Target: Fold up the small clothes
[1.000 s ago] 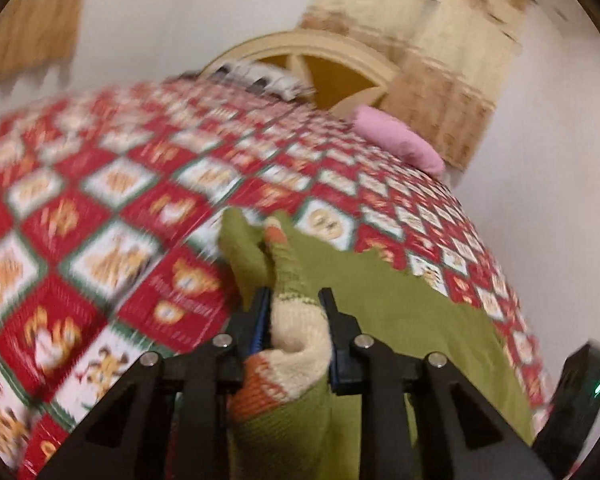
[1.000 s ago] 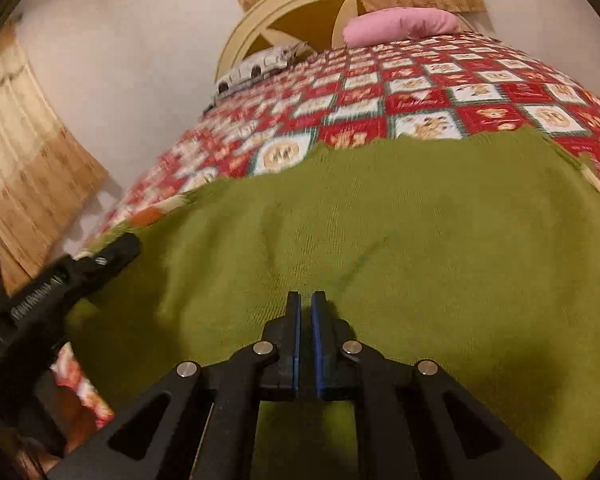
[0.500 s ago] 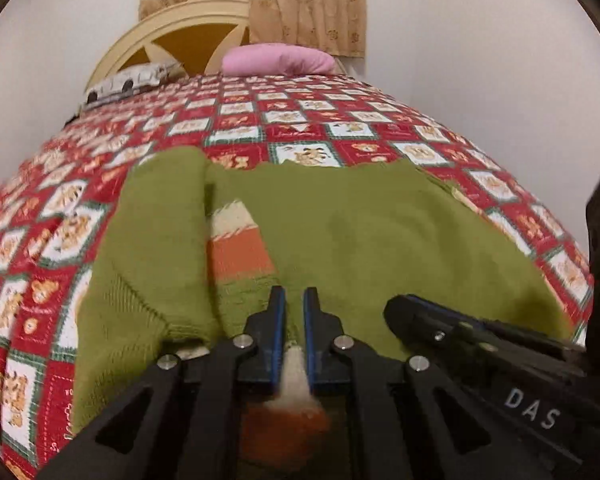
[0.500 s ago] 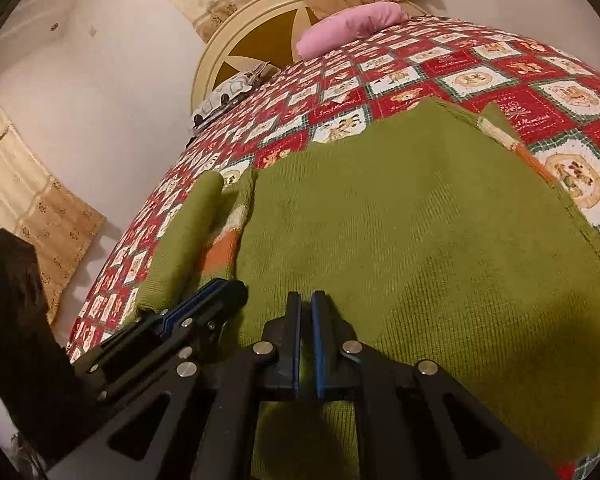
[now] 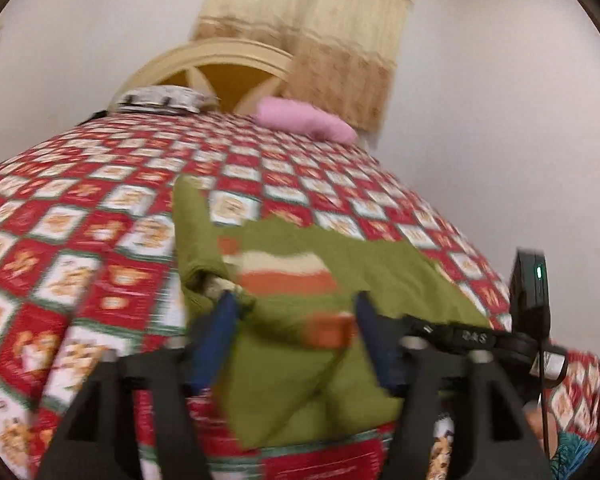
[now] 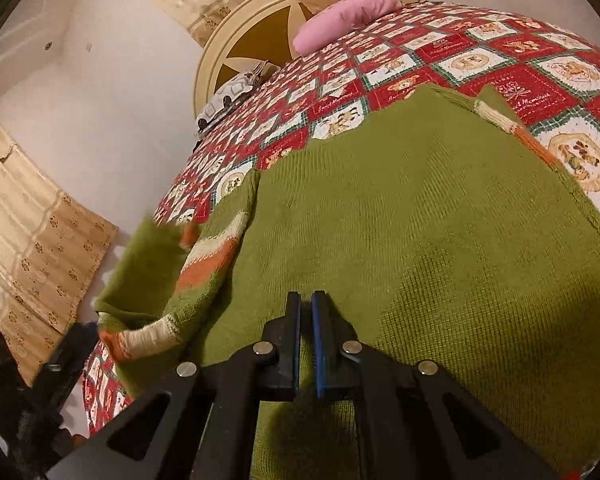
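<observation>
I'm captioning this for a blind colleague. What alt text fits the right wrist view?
The right hand-held gripper, shut, pins a green sweater on a red patchwork bedspread, its striped sleeve folded inward at left.

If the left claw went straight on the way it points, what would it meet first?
Most likely the striped sleeve of the green sweater, folded over just ahead of the open left claw; blur leaves the depth uncertain.

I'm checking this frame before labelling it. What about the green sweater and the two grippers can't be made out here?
- Left wrist view: motion blur smears the green sweater and the left gripper; any cloth contact is unclear.
- Right wrist view: the right gripper has its fingers nearly together; whether cloth is pinched is hidden.
- Both views: the sweater's near hem is cut off by the bottom edge.
</observation>
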The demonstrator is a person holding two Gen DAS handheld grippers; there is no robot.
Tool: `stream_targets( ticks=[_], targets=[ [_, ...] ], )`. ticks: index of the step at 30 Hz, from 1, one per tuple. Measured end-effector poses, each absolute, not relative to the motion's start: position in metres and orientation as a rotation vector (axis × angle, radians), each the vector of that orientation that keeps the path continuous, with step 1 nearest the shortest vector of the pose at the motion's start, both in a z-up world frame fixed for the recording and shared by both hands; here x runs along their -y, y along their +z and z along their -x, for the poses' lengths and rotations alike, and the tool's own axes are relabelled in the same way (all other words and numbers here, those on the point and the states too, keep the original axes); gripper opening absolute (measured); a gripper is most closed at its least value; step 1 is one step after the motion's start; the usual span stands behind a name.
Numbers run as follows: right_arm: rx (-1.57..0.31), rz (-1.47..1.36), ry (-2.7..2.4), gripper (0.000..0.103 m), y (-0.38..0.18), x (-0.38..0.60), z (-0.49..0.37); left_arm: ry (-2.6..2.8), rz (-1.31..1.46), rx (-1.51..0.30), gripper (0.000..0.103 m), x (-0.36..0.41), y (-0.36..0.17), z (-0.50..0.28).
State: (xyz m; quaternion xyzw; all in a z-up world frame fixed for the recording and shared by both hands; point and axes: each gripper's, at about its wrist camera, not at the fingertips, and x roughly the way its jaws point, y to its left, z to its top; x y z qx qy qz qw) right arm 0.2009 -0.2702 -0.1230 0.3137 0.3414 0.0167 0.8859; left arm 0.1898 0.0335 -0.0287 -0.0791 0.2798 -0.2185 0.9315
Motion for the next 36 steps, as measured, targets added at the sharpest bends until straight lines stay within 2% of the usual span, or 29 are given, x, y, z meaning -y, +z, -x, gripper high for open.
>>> stream_targets(
  ticks=[7,11,15,17,18,23,24,25,26,28,31,34,36],
  targets=[
    [-0.729,-0.575,0.015,0.005,-0.119,0.261,-0.200,-0.287,0.365,-0.627,0.075,-0.113,-0.038,-0.201],
    [-0.714,-0.618,0.033,0.005,-0.124,0.267,-0.197,-0.230,0.379,-0.629,0.075,-0.129,-0.042,-0.199],
    [-0.707,-0.602,0.024,0.005,-0.124,0.264,-0.195,-0.387,0.187,-0.606,0.075,-0.095,-0.021,-0.210],
    [-0.706,-0.590,0.018,0.005,-0.123,0.262,-0.194,-0.467,0.073,-0.613,0.082,-0.070,-0.020,-0.223],
    [-0.705,-0.591,0.018,0.005,-0.124,0.262,-0.194,-0.497,0.028,-0.612,0.086,-0.059,-0.022,-0.229],
    [-0.699,-0.605,0.024,0.005,-0.124,0.262,-0.192,-0.632,-0.076,-0.757,0.086,-0.016,-0.054,-0.274],
    [-0.699,-0.605,0.023,0.005,-0.124,0.262,-0.192,-0.622,-0.086,-0.795,0.076,-0.013,-0.063,-0.279],
    [-0.699,-0.605,0.023,0.005,-0.124,0.262,-0.192,-0.639,-0.072,-0.841,0.047,-0.013,-0.070,-0.281],
    [-0.699,-0.606,0.024,0.005,-0.124,0.262,-0.191,-0.662,-0.041,-0.878,0.034,-0.018,-0.076,-0.281],
    [-0.697,-0.613,0.027,0.005,-0.124,0.262,-0.191,-0.661,-0.001,-0.866,0.018,-0.033,-0.077,-0.270],
    [-0.693,-0.623,0.031,0.005,-0.124,0.263,-0.190,-0.586,0.079,-0.830,0.018,-0.070,-0.074,-0.248],
    [-0.691,-0.629,0.034,0.005,-0.124,0.265,-0.189,-0.448,0.253,-0.825,0.023,-0.130,-0.079,-0.229],
    [-0.690,-0.630,0.033,0.005,-0.124,0.264,-0.189,-0.374,0.315,-0.842,0.022,-0.157,-0.089,-0.216]
  ],
)
